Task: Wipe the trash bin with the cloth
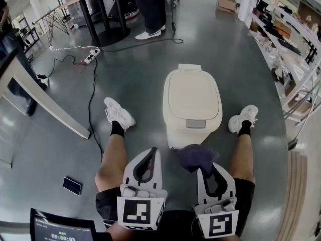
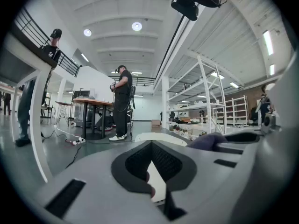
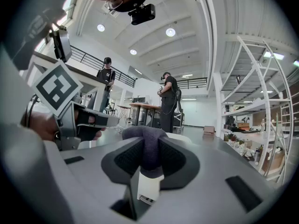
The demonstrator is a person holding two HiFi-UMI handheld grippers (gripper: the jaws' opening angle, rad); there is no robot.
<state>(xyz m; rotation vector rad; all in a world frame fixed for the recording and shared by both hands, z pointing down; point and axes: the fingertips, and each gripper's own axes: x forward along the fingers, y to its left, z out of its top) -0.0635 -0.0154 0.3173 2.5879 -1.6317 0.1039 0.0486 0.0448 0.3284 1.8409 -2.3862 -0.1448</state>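
Right gripper (image 1: 207, 168): jaws clamped on a bunched dark purple cloth (image 1: 197, 156), held at the near edge of the cream plastic lidded trash bin (image 1: 192, 100) (contact not determinable). Bin stands on the grey floor (image 1: 135, 69) between the person's feet. Left gripper (image 1: 152, 151): jaw tips together, nothing held.

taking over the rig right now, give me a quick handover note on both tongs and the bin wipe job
Left tongs: shut, empty, held beside the right.
Right tongs: shut on the dark purple-grey cloth, bunched at the tips.
Cream plastic trash bin: on the grey floor just ahead, lid closed.
Done: cloth in grip.
Left: bring the cloth onto the bin and wipe; no contact visible yet.
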